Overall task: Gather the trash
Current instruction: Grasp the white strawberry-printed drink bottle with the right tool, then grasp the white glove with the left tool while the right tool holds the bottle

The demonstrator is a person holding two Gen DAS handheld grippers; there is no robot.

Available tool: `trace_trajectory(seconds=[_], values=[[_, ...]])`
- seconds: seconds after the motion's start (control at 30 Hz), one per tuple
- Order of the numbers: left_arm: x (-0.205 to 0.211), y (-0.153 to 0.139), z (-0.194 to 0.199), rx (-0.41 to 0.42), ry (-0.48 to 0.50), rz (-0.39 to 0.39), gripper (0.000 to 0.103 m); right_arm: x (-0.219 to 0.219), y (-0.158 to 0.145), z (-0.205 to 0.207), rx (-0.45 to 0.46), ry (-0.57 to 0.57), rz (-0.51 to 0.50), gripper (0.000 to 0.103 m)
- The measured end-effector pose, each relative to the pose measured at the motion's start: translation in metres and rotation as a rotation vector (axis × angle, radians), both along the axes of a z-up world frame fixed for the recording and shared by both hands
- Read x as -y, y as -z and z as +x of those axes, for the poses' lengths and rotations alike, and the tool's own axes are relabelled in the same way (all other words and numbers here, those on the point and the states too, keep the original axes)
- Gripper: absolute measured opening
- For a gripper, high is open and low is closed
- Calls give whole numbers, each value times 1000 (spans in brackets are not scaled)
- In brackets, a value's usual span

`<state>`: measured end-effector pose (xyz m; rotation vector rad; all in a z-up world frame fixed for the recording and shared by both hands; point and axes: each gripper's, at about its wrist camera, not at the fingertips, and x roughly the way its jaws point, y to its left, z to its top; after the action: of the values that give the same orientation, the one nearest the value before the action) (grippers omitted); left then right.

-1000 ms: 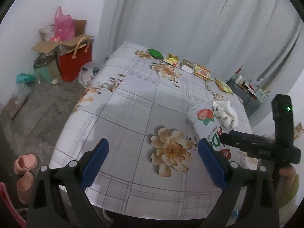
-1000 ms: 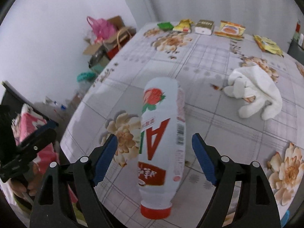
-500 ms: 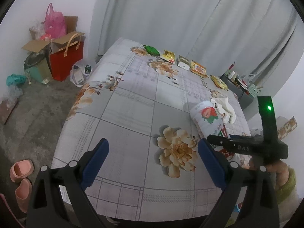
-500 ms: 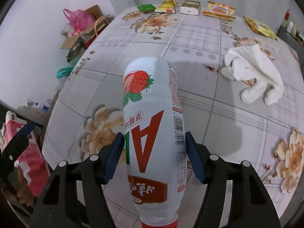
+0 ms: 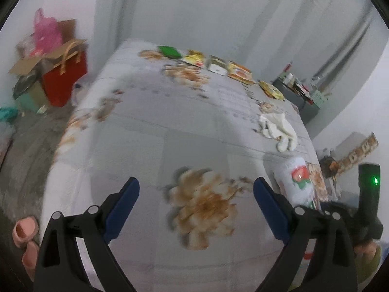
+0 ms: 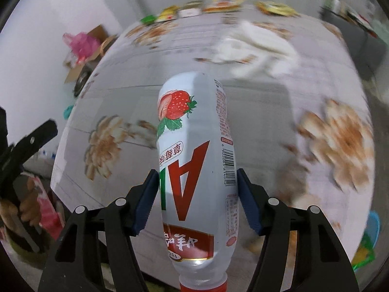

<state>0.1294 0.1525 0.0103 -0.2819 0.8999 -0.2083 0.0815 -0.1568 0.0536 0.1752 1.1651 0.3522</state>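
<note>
A white plastic bottle [image 6: 194, 160] with a strawberry picture and a red cap is clamped between the blue pads of my right gripper [image 6: 197, 202], lifted off the floral tablecloth [image 6: 262, 112]. The left wrist view shows the same bottle [image 5: 295, 182] at the right, beside the right gripper's black body. My left gripper [image 5: 195, 209] hangs open over a printed orange flower near the table's front edge, with nothing between its fingers. Several snack wrappers [image 5: 237, 71] lie in a row at the table's far side. A crumpled white cloth [image 5: 278, 127] lies to the right.
On the floor at the left stand a red bag [image 5: 64, 80], a cardboard box and a pink plastic bag [image 5: 46, 34]. Pink slippers [image 5: 25, 228] lie by the table's near left corner. A dark cabinet [image 5: 302, 95] with small items stands at the far right. Grey curtains hang behind.
My right gripper closed on the bottle and lifted it off the table, rolling. The left gripper drifted sideways, so the bottle and right gripper now sit further right in its view.
</note>
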Motion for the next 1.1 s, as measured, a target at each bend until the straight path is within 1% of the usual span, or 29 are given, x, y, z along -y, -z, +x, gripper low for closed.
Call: trace_trajectory(seconds=[0.13,0.27,0.4,0.5,0.6,0.67,0.73,0.8,0.83,0.9,0.93,0.97,1.0,1.1], values=[[41,-5,30,25,94,-17,93,41,4,-8,-4,124,17,60],[83,-7,66,28,176,-49,93,82,7,-9,-3,240,65,60],[128,-8,97,34,258,-34,93,102,10,-7,1,292,105,60],[167,-9,122,55,322,9,93,116,11,-3,6,315,129,60],[201,-5,149,53,357,70,93,119,13,-3,9,323,151,60],[216,1,167,39,357,103,93,118,14,-4,16,323,160,60],[227,11,187,1,336,117,91,119,15,-5,19,325,168,60],[234,26,204,-49,311,137,73,124,16,-5,18,330,188,60],[237,31,208,-67,299,154,68,127,16,-5,18,334,194,60],[239,44,213,-101,285,177,38,131,16,-6,16,344,206,60],[237,50,212,-113,282,178,36,132,17,-5,14,347,213,60],[235,50,209,-95,279,178,27,132,17,-4,13,346,216,60],[234,50,206,-87,292,182,15,132,16,-4,14,342,214,60],[220,49,190,-106,328,154,10,133,16,-6,17,335,211,60]])
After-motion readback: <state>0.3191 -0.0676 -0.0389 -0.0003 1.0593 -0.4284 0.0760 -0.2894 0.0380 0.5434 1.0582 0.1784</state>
